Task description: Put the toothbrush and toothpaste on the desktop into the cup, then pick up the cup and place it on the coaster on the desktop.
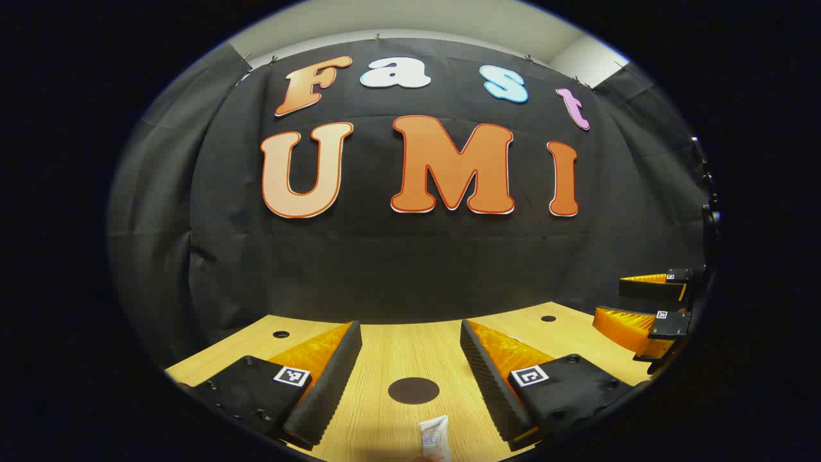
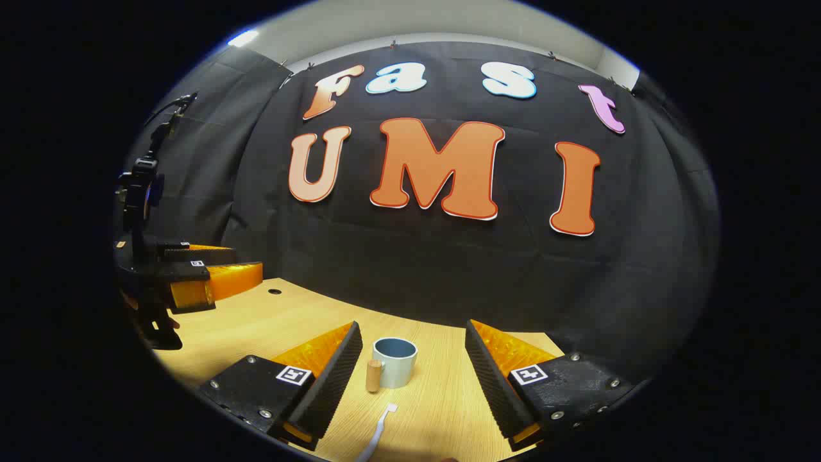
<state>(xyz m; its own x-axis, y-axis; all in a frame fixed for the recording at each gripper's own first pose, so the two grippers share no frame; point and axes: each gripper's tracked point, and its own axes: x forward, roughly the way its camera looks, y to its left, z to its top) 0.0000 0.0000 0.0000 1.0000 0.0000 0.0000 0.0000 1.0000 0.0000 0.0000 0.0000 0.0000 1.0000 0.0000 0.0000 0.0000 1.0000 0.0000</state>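
In the left gripper view the left gripper (image 1: 410,378) hangs with jaws spread wide over the bench (image 1: 385,350); between them lie only the flat dark coaster (image 1: 414,390) and, nearer the camera, the end of the toothpaste (image 1: 434,438), both low, so the lane ahead runs free to the booth wall; the right gripper (image 1: 641,308) stands well off at the right edge. In the right gripper view its jaws are likewise wide apart; the cup (image 2: 395,361) stands upright between them, its handle (image 2: 373,376) toward the left finger; the toothbrush (image 2: 380,433) lies flat in front of it, apart from the cup; bare wood lies to the cup's right.
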